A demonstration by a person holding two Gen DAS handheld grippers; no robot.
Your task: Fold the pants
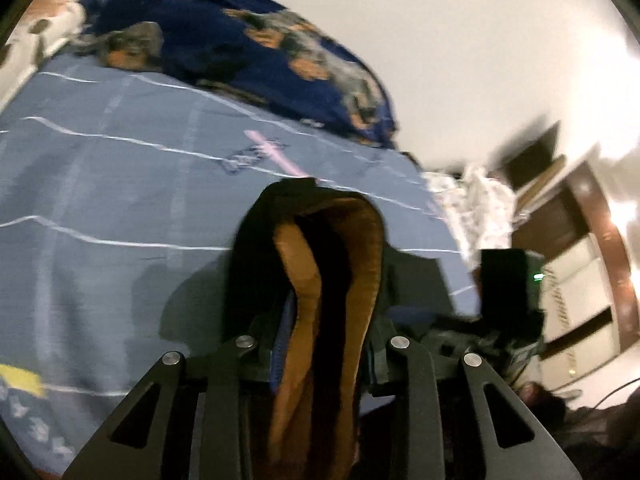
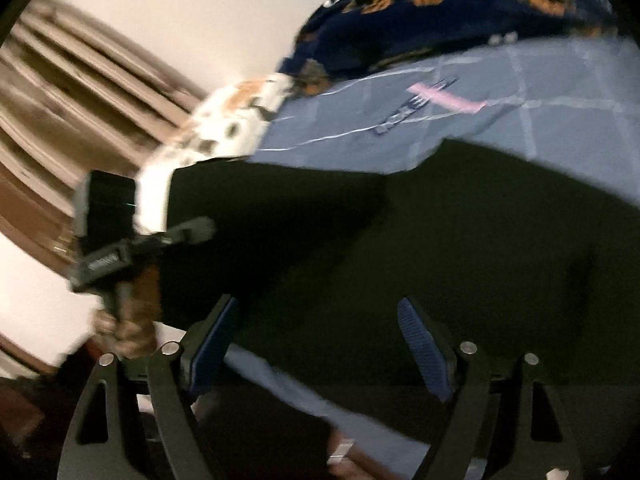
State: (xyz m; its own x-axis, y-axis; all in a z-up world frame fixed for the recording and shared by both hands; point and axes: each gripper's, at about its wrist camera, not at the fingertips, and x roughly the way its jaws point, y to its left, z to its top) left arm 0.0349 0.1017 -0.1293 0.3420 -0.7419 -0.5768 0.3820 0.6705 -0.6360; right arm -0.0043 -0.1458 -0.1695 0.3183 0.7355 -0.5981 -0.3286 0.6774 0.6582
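Observation:
The pants are dark, almost black, with a brown inner lining. In the left wrist view my left gripper (image 1: pixel 320 344) is shut on a bunched fold of the pants (image 1: pixel 332 264), which stands up between the fingers above the blue bedsheet (image 1: pixel 120 184). In the right wrist view the pants (image 2: pixel 400 248) hang as a broad dark sheet across the bed. My right gripper (image 2: pixel 320 344) is open, its blue pads (image 2: pixel 424 352) wide apart just in front of the cloth, holding nothing. The left gripper (image 2: pixel 120 256) and the hand holding it show at the left.
A dark blue floral blanket (image 1: pixel 248 52) is heaped at the far side of the bed. A pink comb (image 2: pixel 448 100) lies on the sheet. A white patterned pillow (image 2: pixel 224 128) sits at the bed's edge. Brown wooden furniture (image 1: pixel 592 240) stands beyond the bed.

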